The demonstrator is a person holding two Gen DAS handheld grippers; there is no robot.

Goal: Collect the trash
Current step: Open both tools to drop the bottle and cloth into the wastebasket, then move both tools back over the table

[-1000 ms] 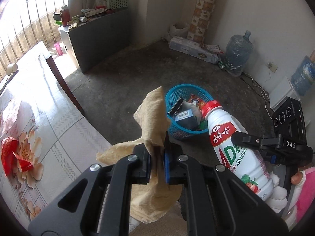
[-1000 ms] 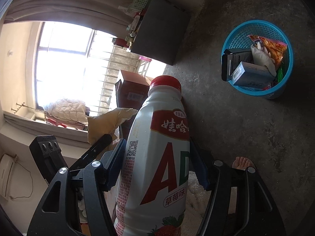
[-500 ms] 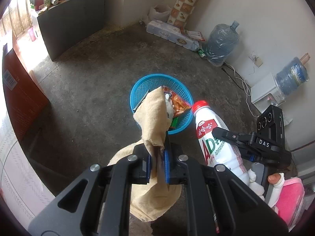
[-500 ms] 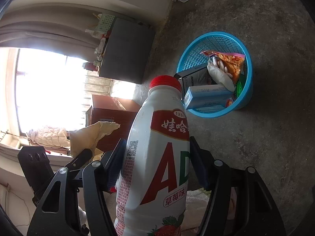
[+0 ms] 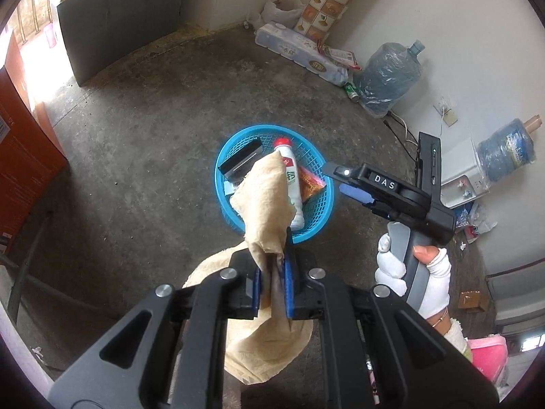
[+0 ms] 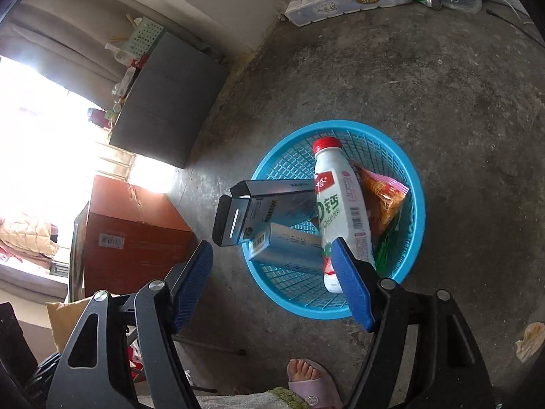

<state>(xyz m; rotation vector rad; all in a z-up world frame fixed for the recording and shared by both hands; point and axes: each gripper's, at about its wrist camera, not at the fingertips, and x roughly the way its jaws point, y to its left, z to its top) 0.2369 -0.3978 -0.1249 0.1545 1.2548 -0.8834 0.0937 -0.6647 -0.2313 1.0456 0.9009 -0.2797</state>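
Half the bottle (image 5: 293,184) hides behind the cloth (image 5: 269,201), seemingly.

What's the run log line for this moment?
left gripper: shut on tan cloth | right gripper: opening, empty | bottle: in blue basket | next: drop cloth

1. The right gripper (image 5: 344,184), right of the blue basket (image 5: 316,218), bore "DAS" in white letters.
2. The white bottle (image 6: 340,211) lying in the basket carried a large "钙" and a barcode.
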